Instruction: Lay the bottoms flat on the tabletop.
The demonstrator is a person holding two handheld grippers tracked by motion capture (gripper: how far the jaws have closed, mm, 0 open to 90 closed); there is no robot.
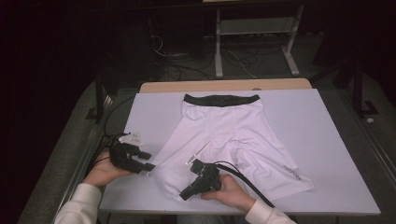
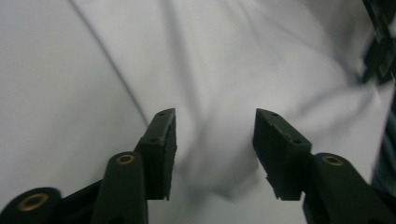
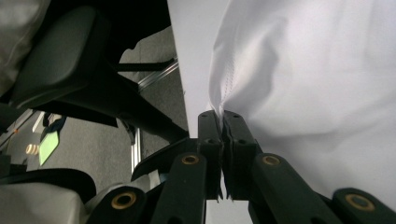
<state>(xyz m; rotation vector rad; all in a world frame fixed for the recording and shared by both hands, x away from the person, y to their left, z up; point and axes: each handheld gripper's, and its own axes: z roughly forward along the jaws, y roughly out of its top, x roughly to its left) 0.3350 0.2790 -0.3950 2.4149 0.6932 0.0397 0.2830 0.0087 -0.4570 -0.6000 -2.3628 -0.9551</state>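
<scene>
While a pair of white shorts [image 1: 229, 135] lies spread flat on the white table [image 1: 327, 186], black waistband [image 1: 221, 99] at the far edge and both legs pointing toward the person, the right gripper [image 1: 186, 196] has its jaws pressed together on the hem of the leg nearest the left hand, the stitched edge of the cloth [image 3: 219, 109] caught between the pads and pulled up into a small peak; the left gripper [image 1: 148, 161] rests just beside the outer edge of that same leg, its jaws spread with nothing pinched (in the left gripper view the fabric [image 2: 219, 93] lies under and between the black fingers [image 2: 163, 140], untouched by either pad); the work looks to be at an early stage, most likely the start of a fold, since the garment is otherwise flat; the next move, by this reading, calls for the left gripper to close on the side edge of the leg so that both hands can lift and carry the cloth together, keeping the hem taut so it does not slip free or bunch.
</scene>
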